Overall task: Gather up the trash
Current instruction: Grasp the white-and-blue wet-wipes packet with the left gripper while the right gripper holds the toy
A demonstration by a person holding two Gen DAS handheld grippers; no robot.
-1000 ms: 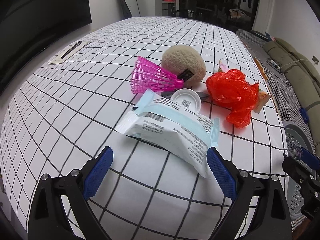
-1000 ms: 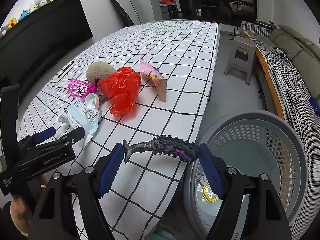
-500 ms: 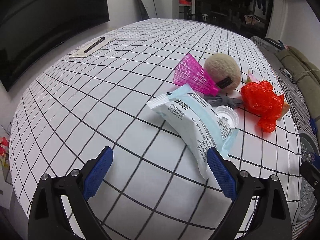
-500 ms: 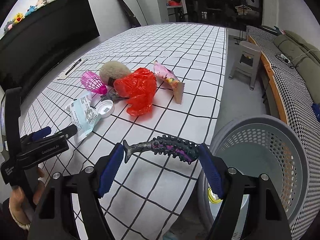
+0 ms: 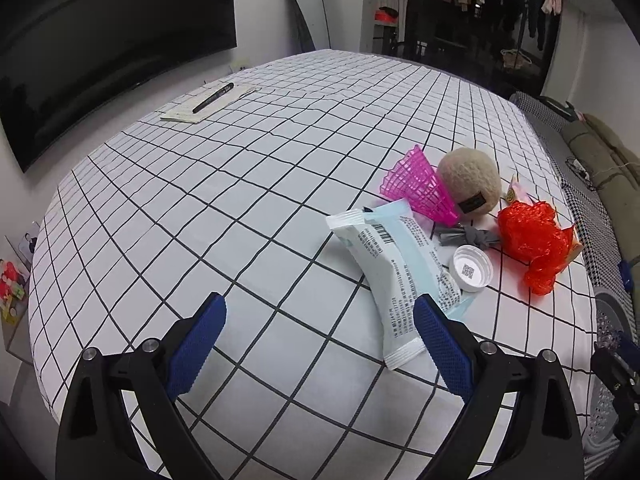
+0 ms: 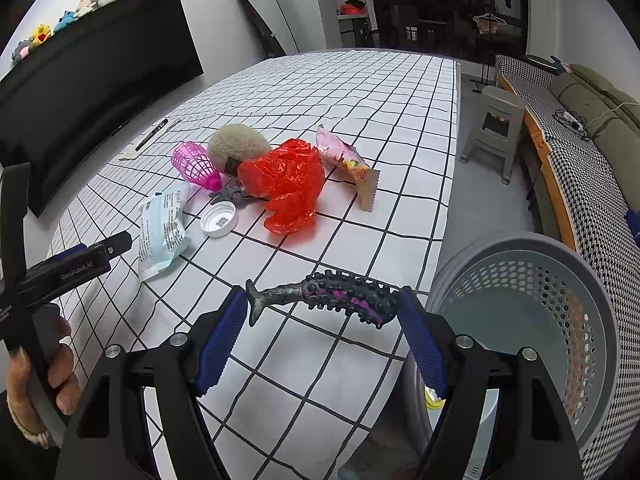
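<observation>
Black-grid white tabletop (image 5: 248,200); grey perforated basket (image 6: 560,320) beside edge.

Surface (image 5: 208,216): covered in white cloth with a black grid. Laid on it, clustered together: pale blue wrapper (image 5: 396,264), white cap (image 5: 470,268), pink shuttlecock (image 5: 420,188), beige plush ball (image 5: 470,180), red plastic bag (image 5: 534,240), pink snack packet (image 6: 346,160), small grey toy (image 5: 466,236). Well apart: pen (image 5: 212,98) on paper slip (image 5: 188,114).
</observation>
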